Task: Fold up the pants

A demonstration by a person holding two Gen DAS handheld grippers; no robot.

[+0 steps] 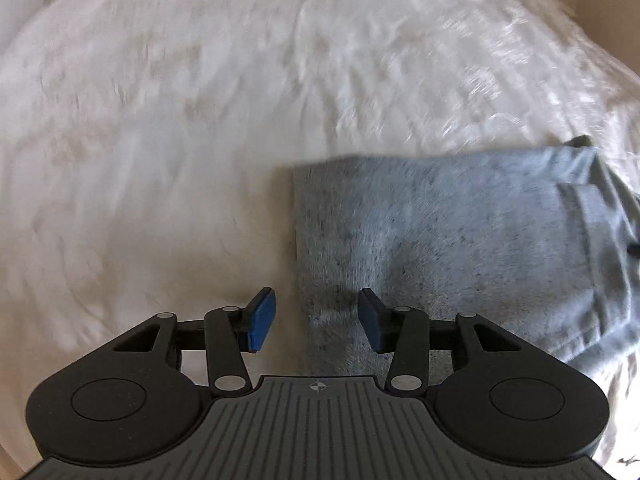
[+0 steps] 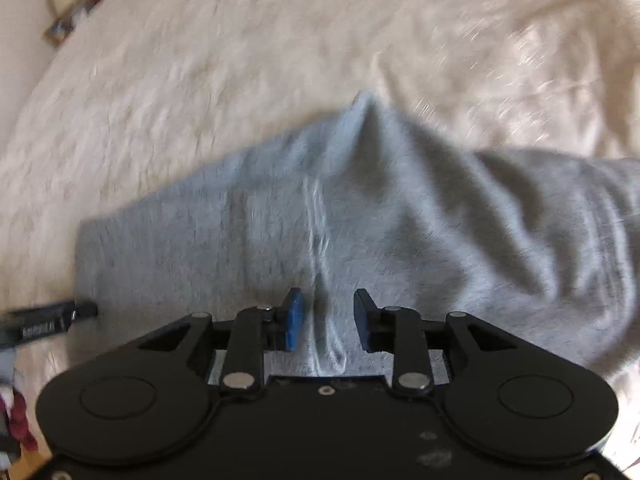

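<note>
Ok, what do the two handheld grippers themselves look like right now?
Both are black linkage grippers with silver pivot pins and blue pads. The left gripper has a ribbed grey body with a crosshair mark; the right gripper has a plain black body.

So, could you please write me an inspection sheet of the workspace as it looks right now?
Surface: white fuzzy bedcover, rumpled, blurred by motion.
Job's things: grey pants lying on the cover, partly folded; one ridge of cloth stands up.
Clutter: small dark items at the far left edge, too blurred to name; a reddish item at the lower left.
Grippers: left gripper open over the pants' straight edge, nothing pinched; right gripper open, a raised crease of cloth between its pads, not pressed.
Cables: nothing seen.
Surroundings: tan surface beyond the cover at upper right.
</note>
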